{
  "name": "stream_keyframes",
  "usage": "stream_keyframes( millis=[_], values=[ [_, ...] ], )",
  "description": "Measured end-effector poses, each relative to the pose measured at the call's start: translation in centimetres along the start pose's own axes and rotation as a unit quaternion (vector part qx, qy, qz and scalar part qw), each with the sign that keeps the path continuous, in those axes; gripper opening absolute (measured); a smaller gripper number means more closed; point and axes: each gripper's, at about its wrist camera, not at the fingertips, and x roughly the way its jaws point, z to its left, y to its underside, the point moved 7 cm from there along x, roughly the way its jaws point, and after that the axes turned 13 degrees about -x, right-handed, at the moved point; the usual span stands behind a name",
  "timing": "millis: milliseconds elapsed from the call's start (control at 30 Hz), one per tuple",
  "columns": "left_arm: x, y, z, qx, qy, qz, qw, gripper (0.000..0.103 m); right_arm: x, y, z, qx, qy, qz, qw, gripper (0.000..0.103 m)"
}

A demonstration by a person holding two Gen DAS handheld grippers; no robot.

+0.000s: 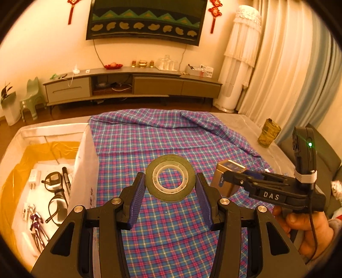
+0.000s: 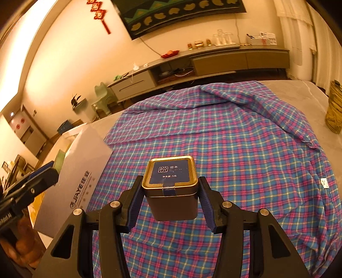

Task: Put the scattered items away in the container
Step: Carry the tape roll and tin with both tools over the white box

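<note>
The room glows in warm yellow light. A long low cabinet (image 1: 132,85) stands against the pale wall (image 1: 42,42) — above it hangs a dark cloth (image 1: 145,19) with zigzags. Red knots (image 1: 214,12) hang beside it. Tall curtains (image 1: 284,74) fall at the right — a small green chair (image 1: 32,96) waits at the left.

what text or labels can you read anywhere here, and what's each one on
"DAS" on the right tool's body
"悦茶" on the tin's lid
"净含量: 5克" also on the tin's lid, below the logo
"JAYE" on the white box's side, followed by characters too skewed to read
"25" on the small tag on the plaid cloth
Partial print on the left tool: cut off, unreadable
</note>
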Motion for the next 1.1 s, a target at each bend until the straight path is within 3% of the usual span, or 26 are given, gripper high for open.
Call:
stream_keyframes(
  millis=[367, 667, 1100],
  values=[
    [-1.3, -0.8, 0.8, -0.012, 0.011, -0.015, 0.9998, 0.049, -1.3, -0.1, 5.2, -0.048, -0.024, -0.013, 0.998, 0.051],
    [-3.8, -3.3, 5.7, -0.071, 0.000, -0.034, 0.9969, 0.049, -1.3, -0.7, 11.5, -0.086, -0.058, -0.018, 0.994, 0.051],
    [-6.7, -5.2, 13.6, -0.150, -0.025, -0.065, 0.9863, 0.049, -2.0, -3.7, 18.9, -0.134, -0.096, -0.040, 0.986, 0.051]
  ],
)
